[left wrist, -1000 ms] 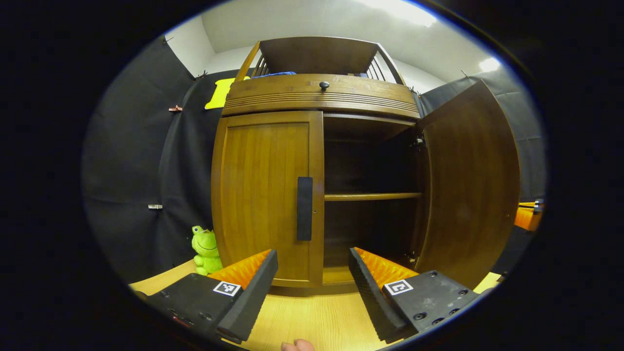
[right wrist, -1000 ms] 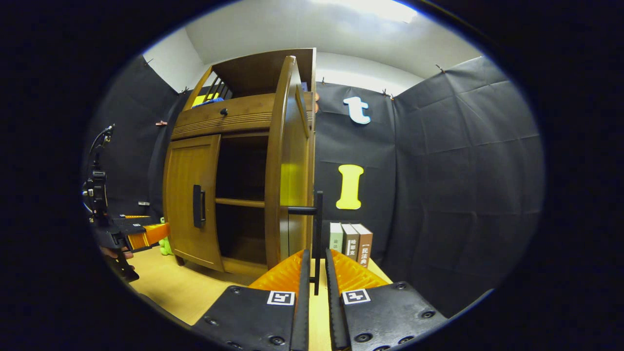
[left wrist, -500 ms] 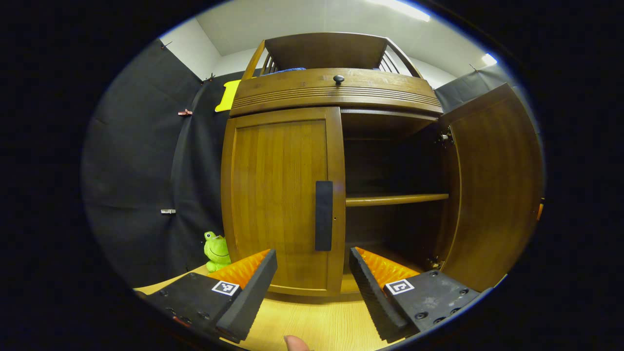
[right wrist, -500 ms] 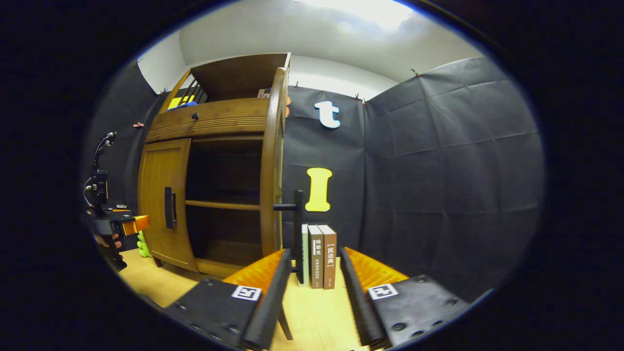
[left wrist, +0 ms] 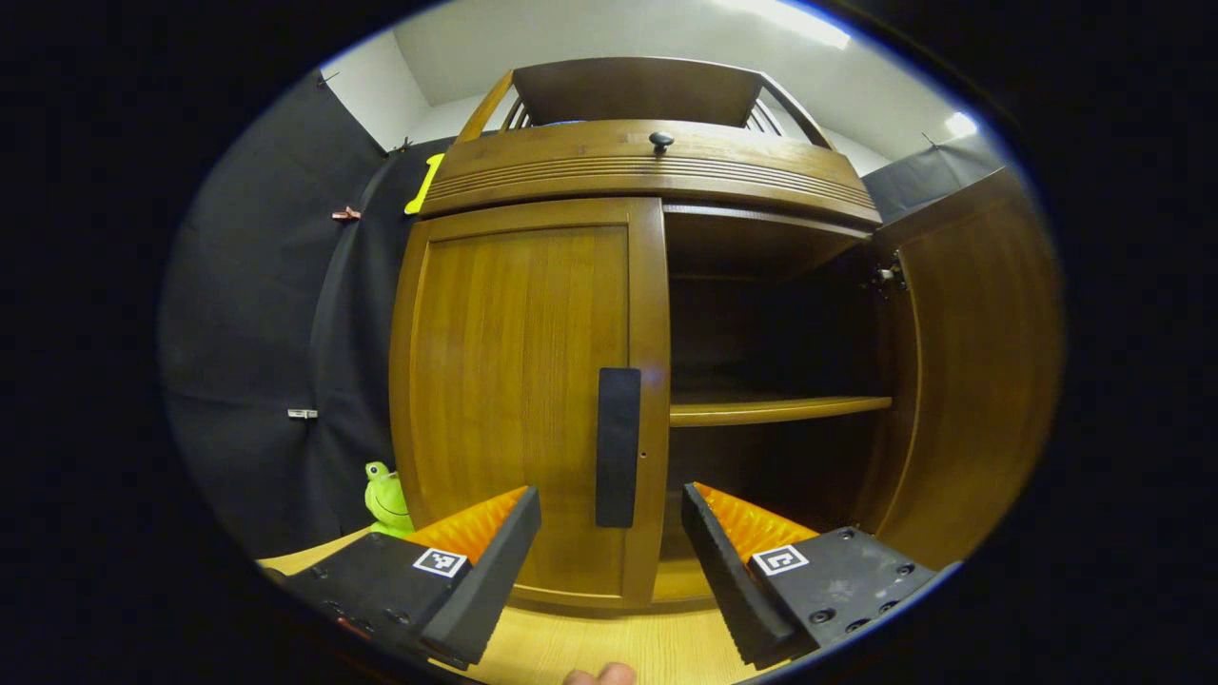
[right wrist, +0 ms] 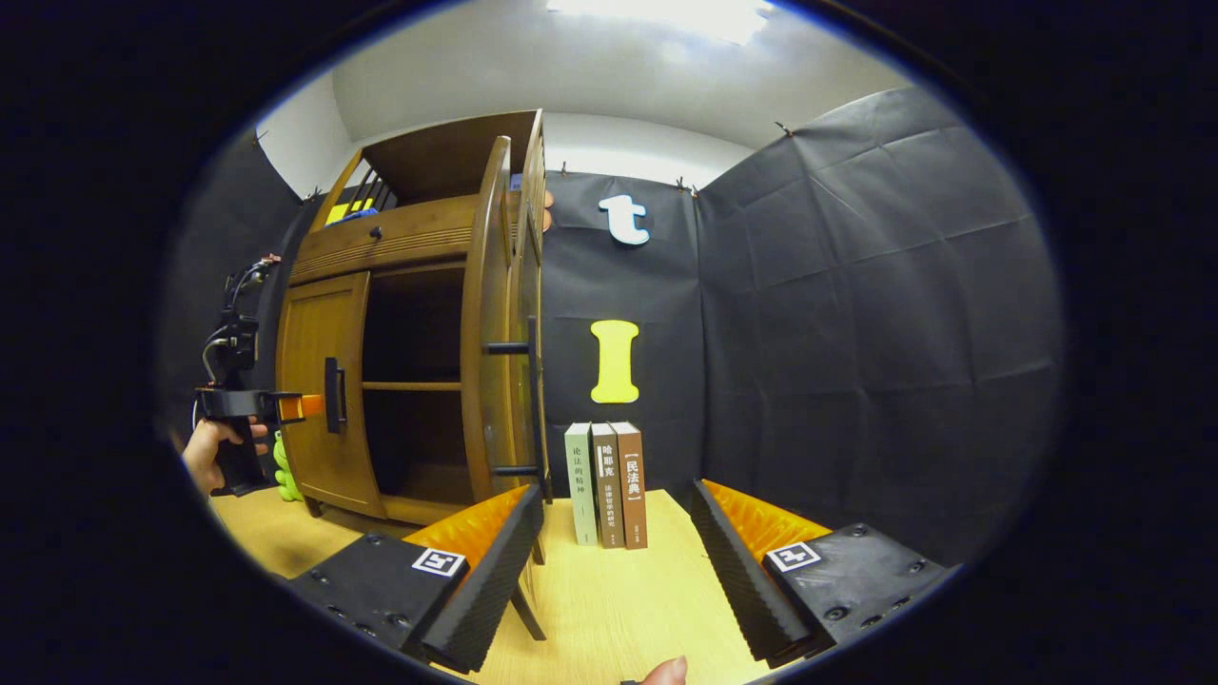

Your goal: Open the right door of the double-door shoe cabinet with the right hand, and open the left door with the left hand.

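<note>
1. Since a second ago, my right gripper (right wrist: pixel 614 561) has let go of the right door's handle (right wrist: pixel 535 409); jaws open, handle just left of them.
2. My left gripper (left wrist: pixel 609 561) gapes wide, empty.
3. Dead ahead between its jaws: the left door's handle (left wrist: pixel 618 447), untouched.
4. Right door (left wrist: pixel 971 362) open; left door (left wrist: pixel 519 381) remains.
</note>
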Demonstrator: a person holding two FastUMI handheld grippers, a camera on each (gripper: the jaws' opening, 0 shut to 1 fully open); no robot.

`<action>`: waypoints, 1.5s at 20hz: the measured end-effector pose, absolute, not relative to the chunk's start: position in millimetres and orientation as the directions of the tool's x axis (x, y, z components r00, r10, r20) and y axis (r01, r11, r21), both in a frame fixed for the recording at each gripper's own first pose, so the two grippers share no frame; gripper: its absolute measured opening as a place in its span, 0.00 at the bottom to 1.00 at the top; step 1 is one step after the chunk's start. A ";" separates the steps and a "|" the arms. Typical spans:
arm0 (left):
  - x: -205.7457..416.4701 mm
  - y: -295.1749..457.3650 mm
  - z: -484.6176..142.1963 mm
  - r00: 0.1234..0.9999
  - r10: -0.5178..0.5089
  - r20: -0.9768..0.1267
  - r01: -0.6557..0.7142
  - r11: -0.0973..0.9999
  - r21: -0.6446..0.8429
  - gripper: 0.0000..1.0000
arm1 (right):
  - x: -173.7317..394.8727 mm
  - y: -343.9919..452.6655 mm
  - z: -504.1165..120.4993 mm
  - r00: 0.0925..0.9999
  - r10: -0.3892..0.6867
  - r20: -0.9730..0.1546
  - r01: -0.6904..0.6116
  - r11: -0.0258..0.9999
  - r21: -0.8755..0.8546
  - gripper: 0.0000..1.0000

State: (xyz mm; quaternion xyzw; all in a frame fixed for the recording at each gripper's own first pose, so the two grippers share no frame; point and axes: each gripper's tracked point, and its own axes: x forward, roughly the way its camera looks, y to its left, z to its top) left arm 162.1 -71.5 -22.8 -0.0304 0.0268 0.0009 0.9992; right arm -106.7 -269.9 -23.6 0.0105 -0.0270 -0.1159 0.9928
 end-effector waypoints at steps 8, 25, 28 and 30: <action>218.9 -57.1 -28.1 0.995 0.066 -0.077 -0.068 0.998 -0.014 0.93 | -106.3 -291.2 -19.9 0.962 -0.263 0.071 0.265 0.964 -0.010 1.00; 213.4 -69.3 -40.4 0.992 -0.016 -0.122 0.022 0.999 0.049 0.33 | -107.6 -291.7 -16.0 0.957 -0.278 0.078 0.280 0.960 -0.013 0.99; 191.6 -61.3 -36.8 0.992 -0.033 -0.119 0.038 0.998 0.042 0.31 | -112.5 -281.7 -9.3 0.962 -0.258 0.084 0.261 0.965 -0.031 0.99; 176.6 -55.7 -35.6 0.992 -0.052 -0.118 0.055 0.998 0.022 0.34 | -118.2 -272.3 -0.4 0.967 -0.240 0.090 0.244 0.969 -0.033 0.99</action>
